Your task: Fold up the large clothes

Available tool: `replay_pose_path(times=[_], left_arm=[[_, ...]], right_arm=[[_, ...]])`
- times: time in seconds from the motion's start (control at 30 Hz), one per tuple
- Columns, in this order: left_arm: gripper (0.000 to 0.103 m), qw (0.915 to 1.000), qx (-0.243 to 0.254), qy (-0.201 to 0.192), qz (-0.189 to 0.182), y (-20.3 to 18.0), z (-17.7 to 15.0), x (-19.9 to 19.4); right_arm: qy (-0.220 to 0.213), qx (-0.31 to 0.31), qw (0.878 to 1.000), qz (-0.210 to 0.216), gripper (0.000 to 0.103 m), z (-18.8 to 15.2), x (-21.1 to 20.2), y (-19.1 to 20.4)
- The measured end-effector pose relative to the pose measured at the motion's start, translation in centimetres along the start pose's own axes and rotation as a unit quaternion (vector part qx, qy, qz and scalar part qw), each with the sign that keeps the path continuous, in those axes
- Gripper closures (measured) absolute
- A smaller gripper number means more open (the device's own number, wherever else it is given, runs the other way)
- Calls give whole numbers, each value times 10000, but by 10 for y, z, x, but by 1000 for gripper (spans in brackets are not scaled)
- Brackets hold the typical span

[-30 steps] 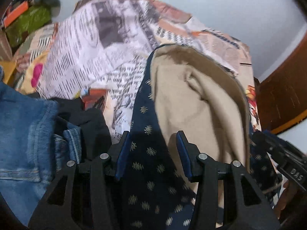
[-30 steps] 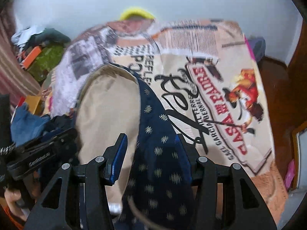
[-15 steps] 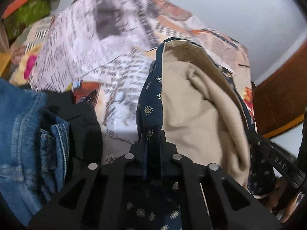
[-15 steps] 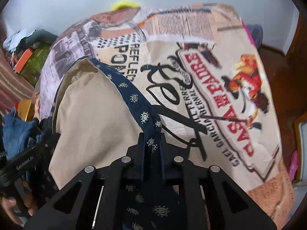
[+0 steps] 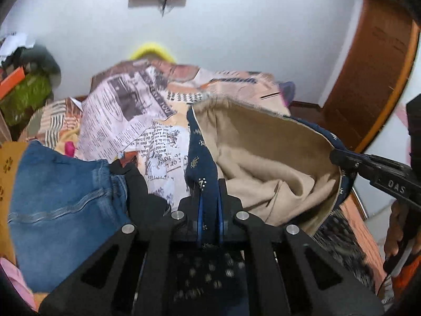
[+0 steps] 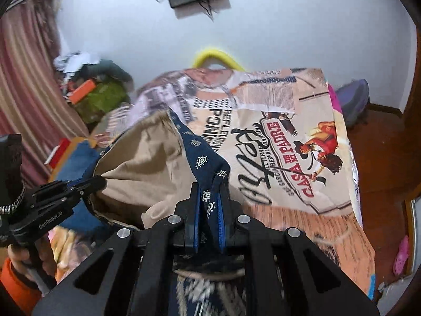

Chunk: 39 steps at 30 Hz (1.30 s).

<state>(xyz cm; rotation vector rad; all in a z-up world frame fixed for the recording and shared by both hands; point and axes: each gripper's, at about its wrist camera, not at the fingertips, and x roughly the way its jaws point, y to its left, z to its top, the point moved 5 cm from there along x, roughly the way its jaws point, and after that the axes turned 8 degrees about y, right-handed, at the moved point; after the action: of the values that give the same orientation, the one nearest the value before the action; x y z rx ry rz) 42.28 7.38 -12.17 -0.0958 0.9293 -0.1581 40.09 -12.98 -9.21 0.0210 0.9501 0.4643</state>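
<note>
Both grippers are clenched on the same garment [image 5: 263, 152], a navy patterned piece with a tan lining. The left gripper [image 5: 209, 205] pinches the navy edge on one side; the right gripper [image 6: 209, 205] pinches the navy edge on the other. The cloth hangs between the two as an open pouch, lining facing up, lifted off the bed [image 6: 302, 137] with its printed cover. Key relation: the held edge runs roughly side to side from one gripper to the other, and the free bulk of the garment droops away from both jaws toward the far end of the bed. Neither hand is clearly nearer to the open cover; they look about level. A pile of jeans [image 5: 63, 197] sits just left of the left gripper. Judgement: the next move likely calls for both hands travelling together to lay the garment flat, clear of that pile.
</note>
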Motion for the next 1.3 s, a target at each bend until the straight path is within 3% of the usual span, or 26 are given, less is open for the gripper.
replay_pose_path(times=[0.17, 0.33, 0.53, 0.73, 0.93, 1.0, 1.1, 1.23, 1.3], left_arm=[[96, 9996, 215, -164, -7, -13, -44, -47], [96, 9996, 272, -45, 79, -14, -96, -62], [96, 9981, 147, 333, 506, -1, -158, -37], [95, 9946, -197, 818, 607, 18, -208, 6], [94, 9955, -84, 784, 519, 10, -210, 2], [86, 9956, -50, 803, 475, 10, -204, -3], [76, 9965, -117, 739, 375, 12, -196, -13], [61, 9979, -112, 512, 371, 13, -179, -27], [54, 9984, -34, 413, 397, 11, -169, -31]], right_arm=[[-60, -36, 9998, 159, 93, -36, -31, 5], [34, 88, 9999, 108, 93, -80, -44, -8], [404, 385, 9984, -107, 93, -131, -34, -32], [823, 474, 9943, -495, 93, -175, -10, -48], [677, 234, 9947, -739, 90, -173, -21, -39], [657, 160, 9946, -784, 88, -172, -27, -35], [674, 44, 9945, -804, 80, -169, -34, -28], [514, -162, 9955, -778, 53, -159, -42, -16], [363, -284, 9957, -798, 50, -153, -44, -8]])
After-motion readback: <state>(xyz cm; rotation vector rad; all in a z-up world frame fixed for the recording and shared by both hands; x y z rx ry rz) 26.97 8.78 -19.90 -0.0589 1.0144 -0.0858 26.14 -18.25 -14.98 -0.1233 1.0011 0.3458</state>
